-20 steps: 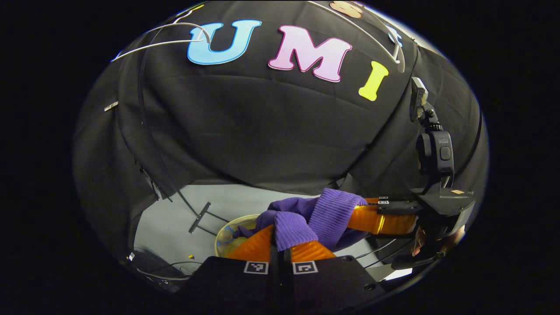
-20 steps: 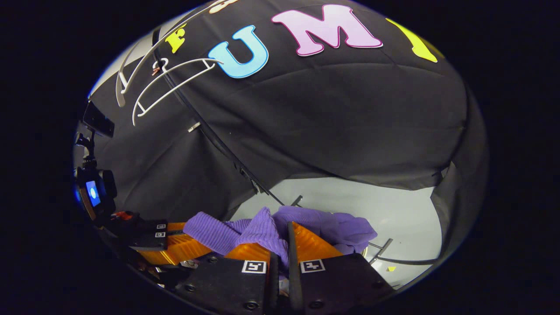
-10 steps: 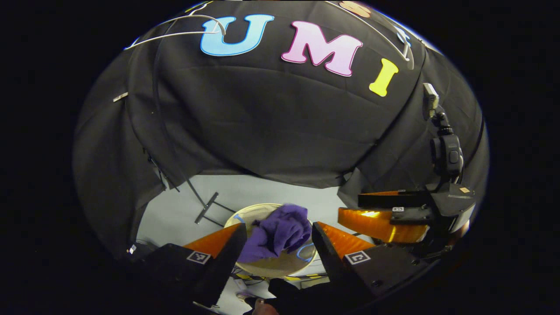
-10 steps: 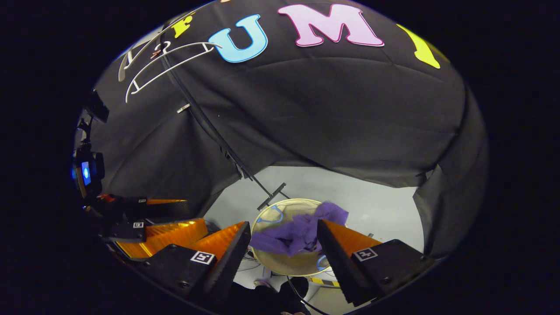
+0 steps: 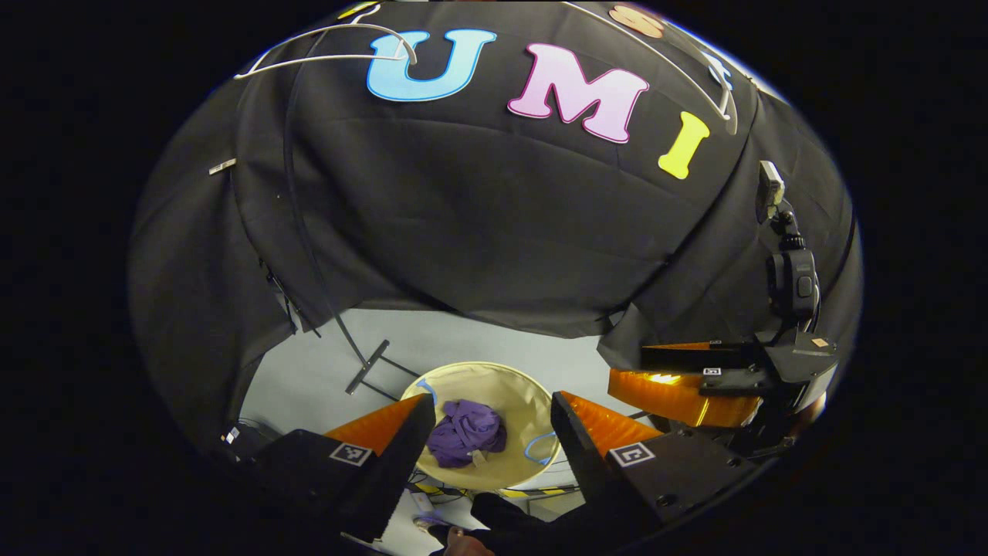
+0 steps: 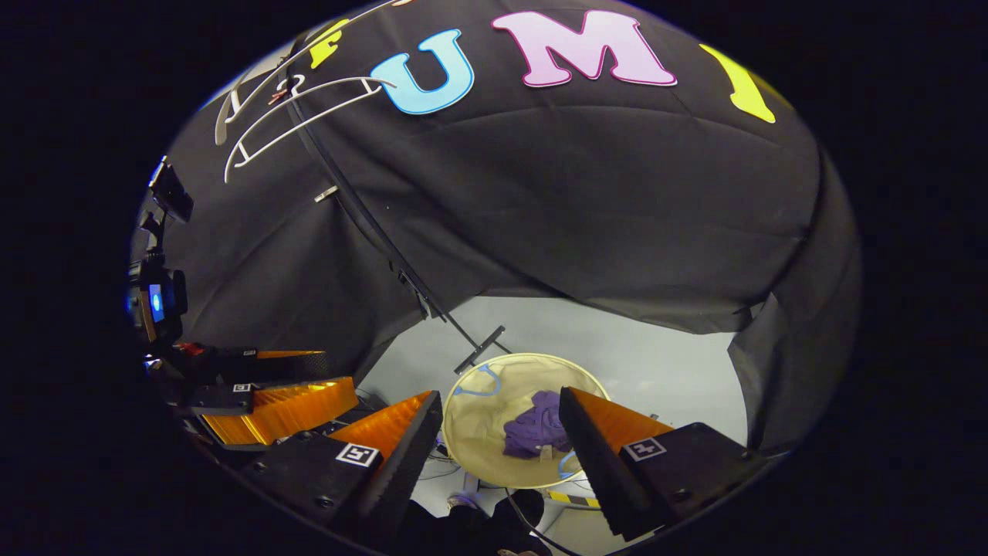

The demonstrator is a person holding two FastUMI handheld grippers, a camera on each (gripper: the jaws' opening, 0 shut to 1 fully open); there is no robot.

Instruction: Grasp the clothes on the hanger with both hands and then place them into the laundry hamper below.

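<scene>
I find the hamper [image 5: 532, 395] directly below both grippers, clothes [image 5: 465, 432] bunched on its floor. My left gripper [image 5: 486, 440] and right gripper [image 6: 502, 436] hang equally near above, jaws apart, empty

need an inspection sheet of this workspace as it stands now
surface: pale floor, bare beside the hamper
job's things: purple garment bunched inside the round hamper; white hanger bare up top
clutter: nothing seen
grippers: left gripper open above the hamper; right gripper open above it too
cables: wires on the floor by the hamper's near side
surroundings: black cloth wall; dark stand foot behind the hamper
</scene>
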